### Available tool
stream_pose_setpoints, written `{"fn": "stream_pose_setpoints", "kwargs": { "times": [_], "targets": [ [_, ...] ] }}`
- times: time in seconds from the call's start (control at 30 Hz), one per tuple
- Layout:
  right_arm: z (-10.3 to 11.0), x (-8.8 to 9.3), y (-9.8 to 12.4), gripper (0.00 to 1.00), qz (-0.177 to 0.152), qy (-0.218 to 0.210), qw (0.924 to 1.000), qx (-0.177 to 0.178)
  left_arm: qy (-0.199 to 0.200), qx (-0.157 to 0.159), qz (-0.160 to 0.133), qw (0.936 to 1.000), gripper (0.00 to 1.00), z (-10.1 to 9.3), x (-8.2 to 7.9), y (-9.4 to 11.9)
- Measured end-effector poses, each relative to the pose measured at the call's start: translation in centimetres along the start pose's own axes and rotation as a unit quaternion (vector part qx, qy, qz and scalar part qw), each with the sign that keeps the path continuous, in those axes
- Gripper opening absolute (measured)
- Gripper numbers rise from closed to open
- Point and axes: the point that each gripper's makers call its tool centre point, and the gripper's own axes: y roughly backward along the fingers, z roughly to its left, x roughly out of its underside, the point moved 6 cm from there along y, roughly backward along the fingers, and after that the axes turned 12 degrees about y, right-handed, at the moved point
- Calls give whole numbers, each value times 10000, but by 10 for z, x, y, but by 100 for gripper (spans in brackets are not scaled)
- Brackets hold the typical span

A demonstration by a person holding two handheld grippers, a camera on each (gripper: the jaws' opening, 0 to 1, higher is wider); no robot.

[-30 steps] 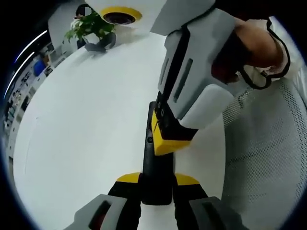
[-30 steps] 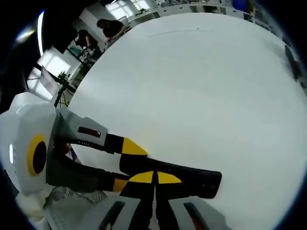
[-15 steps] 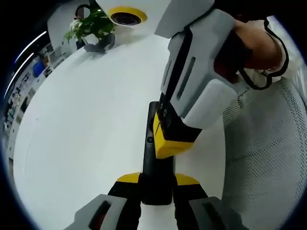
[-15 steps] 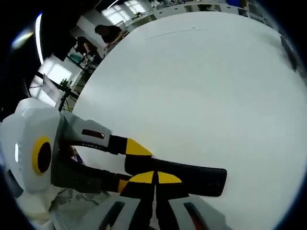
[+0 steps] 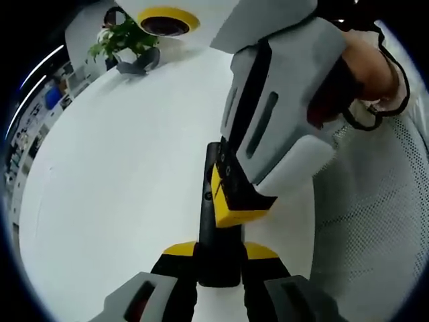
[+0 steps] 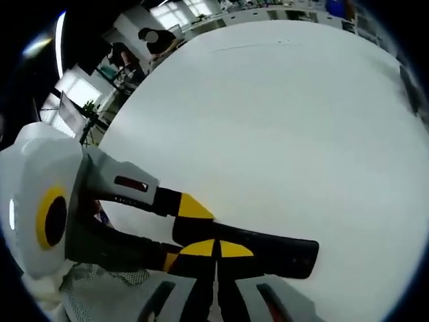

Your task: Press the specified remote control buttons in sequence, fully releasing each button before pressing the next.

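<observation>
Left gripper view, remote: black remote control (image 5: 213, 235) lies lengthwise on the white table (image 5: 114, 174), its near end clamped between the 2 yellow-tipped jaws of the left gripper (image 5: 220, 258)
Left gripper view, presser: right gripper (image 5: 231, 208) comes in from the upper right, its yellow tips drawn together and resting on the upper face of the remote, about midway along it
Left gripper view, holder: a hand (image 5: 365, 67) with a dark strap across it grips the white body of the right gripper
Left gripper view, surroundings: a green potted plant (image 5: 124, 37) stands at the far edge of the table; a white mesh surface (image 5: 375, 221) lies to the right of the table
Right gripper view, remote: the remote (image 6: 268, 251) runs across the lower part of the view, flat on the table (image 6: 281, 121)
Right gripper view, presser: both jaws of the right gripper (image 6: 216, 249) are closed tip to tip with nothing between them, the joined tips touching the remote's top
Right gripper view, clamp: the left gripper (image 6: 179, 225) enters from the left, 1 yellow tip on each side of the remote's end, holding it
Right gripper view, background: people (image 6: 157, 40) and desks sit beyond the far table edge, too small to tell more
</observation>
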Motion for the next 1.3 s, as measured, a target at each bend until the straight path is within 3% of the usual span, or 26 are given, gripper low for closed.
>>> {"fn": "stream_pose_setpoints", "kwargs": {
  "times": [0.2, 0.3, 0.43, 0.57, 0.67, 0.87, 1.13, 1.3],
  "targets": [
    [1, -1, 0, 0, -4, 60, 9999, 113, -40, -17, 110, 9999, 23, 0, -1, 0],
    [1, 0, 0, 0, -11, 135, 9999, 51, 40, -32, 23, 10000, 23, 0, 0, 0],
    [-2, 2, 2, 0, -127, -103, 9998, -106, 90, -41, -104, 9999, 23, -1, 3, 1],
    [9, 4, 8, 0, -340, 167, 9990, -247, 195, -132, -102, 9997, 23, -2, 0, 0],
    [15, 0, 18, 0, -497, 517, 9974, -101, 211, -214, -1, 9995, 23, -3, -1, 0],
    [13, 2, 33, 0, -660, 764, 9949, 67, 196, -191, -21, 9996, 22, -2, -1, 1],
    [1, 5, 65, 8, -1252, 763, 9889, 256, 101, -129, -49, 9999, 22, 3, -2, 1],
    [-7, -1, 91, 11, -1896, 675, 9790, 336, -26, -154, -69, 9999, 22, 12, -6, 0]
  ]
}}
